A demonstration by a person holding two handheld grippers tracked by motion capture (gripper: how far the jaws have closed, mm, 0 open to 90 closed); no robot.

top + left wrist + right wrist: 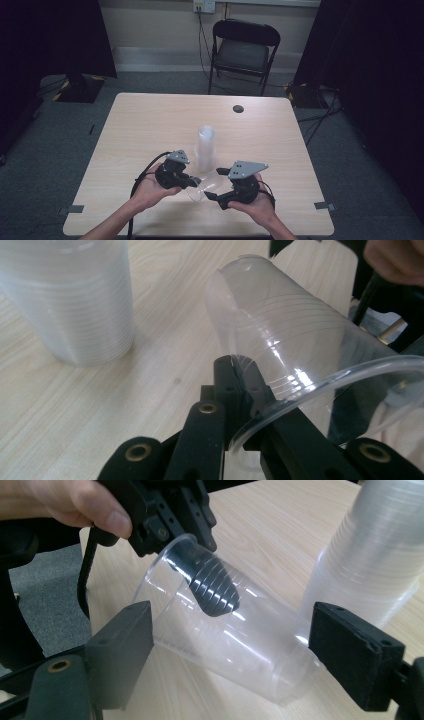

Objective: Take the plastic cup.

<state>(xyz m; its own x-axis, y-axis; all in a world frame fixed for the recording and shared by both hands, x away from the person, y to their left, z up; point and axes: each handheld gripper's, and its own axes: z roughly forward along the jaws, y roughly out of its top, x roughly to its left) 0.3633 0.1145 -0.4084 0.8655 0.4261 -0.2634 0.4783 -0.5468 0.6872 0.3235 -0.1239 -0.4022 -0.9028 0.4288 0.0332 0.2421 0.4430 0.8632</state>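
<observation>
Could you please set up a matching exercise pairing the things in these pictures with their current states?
Things:
1. single clear cup
2. stack of cups
3. left tool
4. right tool

States:
a. open, jaws on either side of the cup
b. tilted, held by its rim
c. shut on the cup's rim
d. upright on the table

Pairs: 1-b, 2-d, 3-c, 4-a

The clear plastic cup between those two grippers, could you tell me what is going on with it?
A person holds a gripper in each hand at a wooden table. The left gripper is shut on the rim of a clear plastic cup, one jaw inside it, holding it tilted on its side. The right gripper is open, its jaws on either side of the cup's lower end. A stack of cups stands just behind.
</observation>
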